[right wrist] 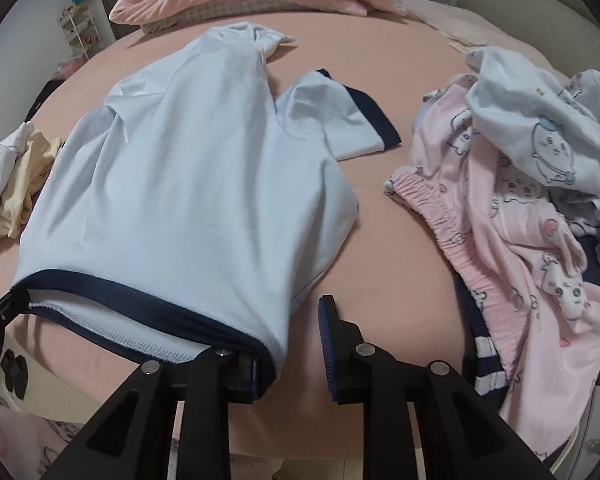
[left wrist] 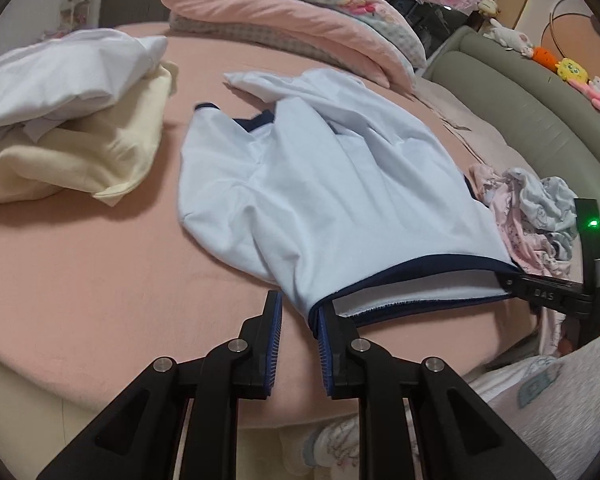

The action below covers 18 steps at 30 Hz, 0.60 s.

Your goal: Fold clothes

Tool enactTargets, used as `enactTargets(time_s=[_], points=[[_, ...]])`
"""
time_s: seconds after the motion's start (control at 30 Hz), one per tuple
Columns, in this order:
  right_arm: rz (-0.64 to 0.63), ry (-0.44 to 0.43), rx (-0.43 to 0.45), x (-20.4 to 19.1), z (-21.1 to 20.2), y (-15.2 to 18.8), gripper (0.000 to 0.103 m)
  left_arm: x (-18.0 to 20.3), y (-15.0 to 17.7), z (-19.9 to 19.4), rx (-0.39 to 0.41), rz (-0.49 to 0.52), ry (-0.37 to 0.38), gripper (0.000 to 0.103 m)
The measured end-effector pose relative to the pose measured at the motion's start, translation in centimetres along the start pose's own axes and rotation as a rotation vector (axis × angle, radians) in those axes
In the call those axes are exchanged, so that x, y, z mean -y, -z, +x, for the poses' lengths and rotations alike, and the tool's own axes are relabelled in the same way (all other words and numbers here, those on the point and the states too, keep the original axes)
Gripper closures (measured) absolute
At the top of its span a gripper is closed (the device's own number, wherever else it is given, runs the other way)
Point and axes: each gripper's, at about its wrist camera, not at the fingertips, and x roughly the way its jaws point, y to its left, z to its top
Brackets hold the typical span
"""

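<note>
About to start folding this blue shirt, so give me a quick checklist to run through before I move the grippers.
1. Left gripper clamped on the navy hem: not ok, fingers open, hem draped over one finger.
2. Right gripper clamped on the hem: not ok, open, one finger hidden under the fabric.
3. Hem spread between the two grippers: ok.
4. Blue shirt lying flat: not ok, creased, far end bunched.
5. Pajama pile clear of the sleeve: ok, apart.

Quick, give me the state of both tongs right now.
Left tongs: open, hem of the light blue shirt draped over one finger.
Right tongs: open, same hem hooked over one finger.
</note>
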Motion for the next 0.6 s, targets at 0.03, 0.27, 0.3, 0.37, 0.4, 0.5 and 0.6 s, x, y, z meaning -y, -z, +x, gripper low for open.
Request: enactTargets(time_s=[0.03,0.27,0.3,0.37,0.4,0.5,0.6], points=[[0.004,-0.001,0.006,0.1,-0.1,0.1,0.083,-0.1,0.1,-0.3,0.010,-0.011,0.008,0.088],[0.013,-0.009,0.029,0.4,-0.4,0.9,0.081,-0.7,1.5,-1.0,0.005,-0.025,0.033,0.088],[0.010,-0.010,0.030,0.5,-0.5,1.0,0.081,-1.0,1.9,-1.1,-0.001,-0.036,0.041,0.088],[0.006,-0.012,0.030,0.5,-0.5,1.2,0.080,-1.3,2.4,-1.0,-0.009,-0.056,0.050,0.088],[0.004,-0.013,0.030,0.6,-0.5,1.2,0.080,-1.4,2.5,-1.0,-0.008,-0.064,0.052,0.088],[-0.003,-0.017,0.031,0.7,-0.6,1.5,0.080,-1.2,2.5,-1.2,-0.004,-0.064,0.045,0.088],[0.003,-0.022,0.035,0.9,-0.6,1.8,0.080,-0.6,2.6,-1.5,0.001,-0.027,0.027,0.088]])
